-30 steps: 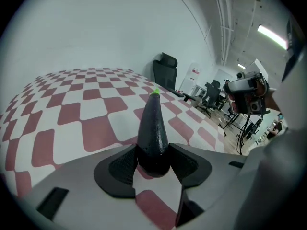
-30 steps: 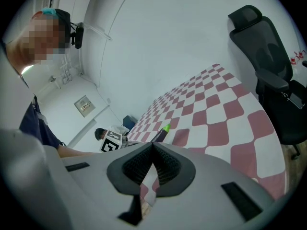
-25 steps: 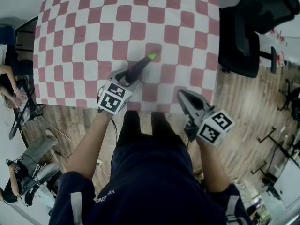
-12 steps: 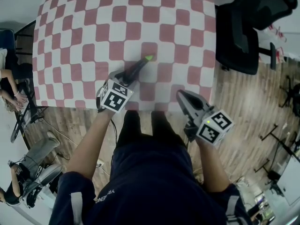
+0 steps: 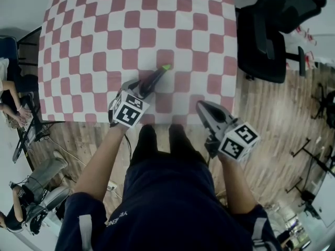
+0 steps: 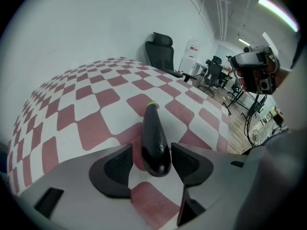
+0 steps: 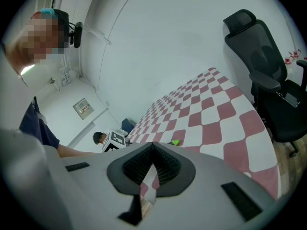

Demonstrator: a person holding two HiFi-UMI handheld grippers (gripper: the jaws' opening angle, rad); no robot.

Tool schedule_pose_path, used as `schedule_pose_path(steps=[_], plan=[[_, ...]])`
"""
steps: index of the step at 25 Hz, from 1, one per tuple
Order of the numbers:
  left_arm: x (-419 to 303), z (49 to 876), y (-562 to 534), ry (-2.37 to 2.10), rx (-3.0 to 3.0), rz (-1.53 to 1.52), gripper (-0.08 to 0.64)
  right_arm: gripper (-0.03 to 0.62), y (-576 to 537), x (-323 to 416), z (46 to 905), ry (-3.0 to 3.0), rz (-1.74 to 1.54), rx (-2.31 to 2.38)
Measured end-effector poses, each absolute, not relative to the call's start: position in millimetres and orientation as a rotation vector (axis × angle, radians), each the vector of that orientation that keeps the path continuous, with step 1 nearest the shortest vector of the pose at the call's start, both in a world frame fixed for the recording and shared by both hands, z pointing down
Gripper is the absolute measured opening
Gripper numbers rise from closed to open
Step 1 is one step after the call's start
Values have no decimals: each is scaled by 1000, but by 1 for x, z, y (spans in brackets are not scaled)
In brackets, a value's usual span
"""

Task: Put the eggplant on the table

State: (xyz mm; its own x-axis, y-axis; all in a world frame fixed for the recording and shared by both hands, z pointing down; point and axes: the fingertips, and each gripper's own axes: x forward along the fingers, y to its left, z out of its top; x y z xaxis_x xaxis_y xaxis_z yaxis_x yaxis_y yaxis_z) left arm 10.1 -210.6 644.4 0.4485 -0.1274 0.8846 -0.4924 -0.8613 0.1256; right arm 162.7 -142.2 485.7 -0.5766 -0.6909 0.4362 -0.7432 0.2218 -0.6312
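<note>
Table: covered by a cloth of red and white checks. Its near edge runs just in front of the person.
Eggplant: dark purple and glossy, lying on the cloth close to the near edge. Its green stem tip points away from the person and its blunt end sits between the left jaws.
Left gripper: tilted steeply down over the table edge. The jaws are opening, one on either side of the eggplant's blunt end. A gap shows at the left pad, while the right pad stands just beside the skin.
Right gripper: held at the table's near right corner, well apart from the eggplant. Its jaws are closed tip to tip with nothing between them.
Floor: pale wooden boards to the right of the table and below its near edge.
Chair: a black office chair standing just beside the table's right edge.
Walls: plain white, rising behind the far side of the table.
</note>
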Motion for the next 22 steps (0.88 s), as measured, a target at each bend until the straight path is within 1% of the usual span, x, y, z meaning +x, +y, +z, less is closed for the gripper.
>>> schedule_pose_path(steps=[5,14,22], plan=[[9,613,-216,-555,2404,1298,259,17,-150,157,471,-2435,1265,1428],[2,522,-224,-627,2538,995,256,17,-167,142,431,-2507,1155,1445],[-5,445,-222,-625,2650,717,152,17,-176,125,396,-2563,1048,1454]])
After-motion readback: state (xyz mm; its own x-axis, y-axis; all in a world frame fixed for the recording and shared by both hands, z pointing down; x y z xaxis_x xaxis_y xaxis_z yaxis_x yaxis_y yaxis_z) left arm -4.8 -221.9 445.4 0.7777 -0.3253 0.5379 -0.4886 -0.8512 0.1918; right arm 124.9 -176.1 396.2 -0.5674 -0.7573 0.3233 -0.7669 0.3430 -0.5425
